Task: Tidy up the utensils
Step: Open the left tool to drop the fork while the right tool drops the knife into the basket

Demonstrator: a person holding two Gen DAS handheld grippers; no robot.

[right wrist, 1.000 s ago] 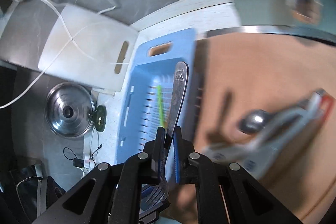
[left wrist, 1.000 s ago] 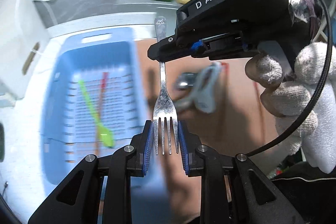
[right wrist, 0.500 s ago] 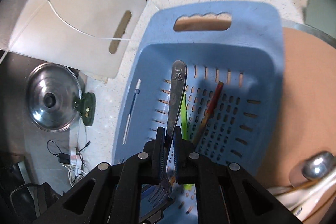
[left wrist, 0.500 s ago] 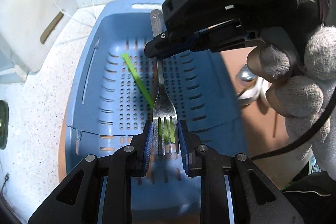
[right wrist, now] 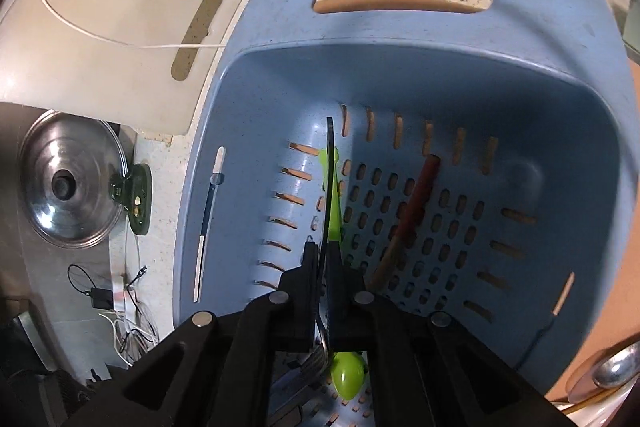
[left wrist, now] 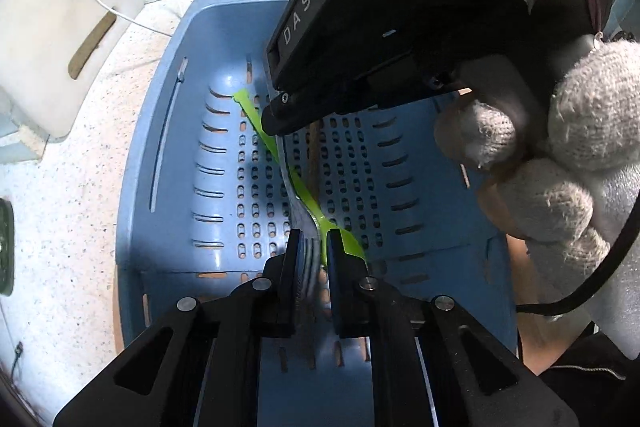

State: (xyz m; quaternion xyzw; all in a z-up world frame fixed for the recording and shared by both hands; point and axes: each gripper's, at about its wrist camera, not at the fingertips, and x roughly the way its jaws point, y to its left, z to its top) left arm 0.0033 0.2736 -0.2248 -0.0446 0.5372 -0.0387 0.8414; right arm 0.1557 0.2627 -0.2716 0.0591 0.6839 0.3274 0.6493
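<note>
- The left claw (left wrist: 314,259) is nearly closed around the tines of the fork (left wrist: 307,263). Its jaws have just been closing, with the tines between them and now edge-on. The pads appear to be gripping them, though blur hides the contact.
- The right claw (right wrist: 325,267) is clamped narrowly on the fork handle, which shows as a thin dark strip running forward from the pads. These jaws have also just tightened slightly, with the handle between them.
- A gloved hand (left wrist: 560,155) holds the right claw above the middle of the basket (left wrist: 160,131).
- Judgement: holding both ends keeps the fork level and lengthwise in the basket, so it can be laid flat beside the other utensils instead of dropped.
- The fork hangs low inside the basket, close above its slotted floor. Whether it touches the floor cannot be determined.
- A green spoon (right wrist: 347,373) lies on the basket floor directly beneath the fork and roughly parallel to it. A red stick (right wrist: 416,203) lies further right on the same floor.
- The basket stands on a speckled table (left wrist: 80,187), partly over a brown mat (right wrist: 624,267).
- Outside the basket's left wall are a white cutting board (right wrist: 120,39) with a thin cord (right wrist: 80,31) across it, and a steel pot lid (right wrist: 68,183).
</note>
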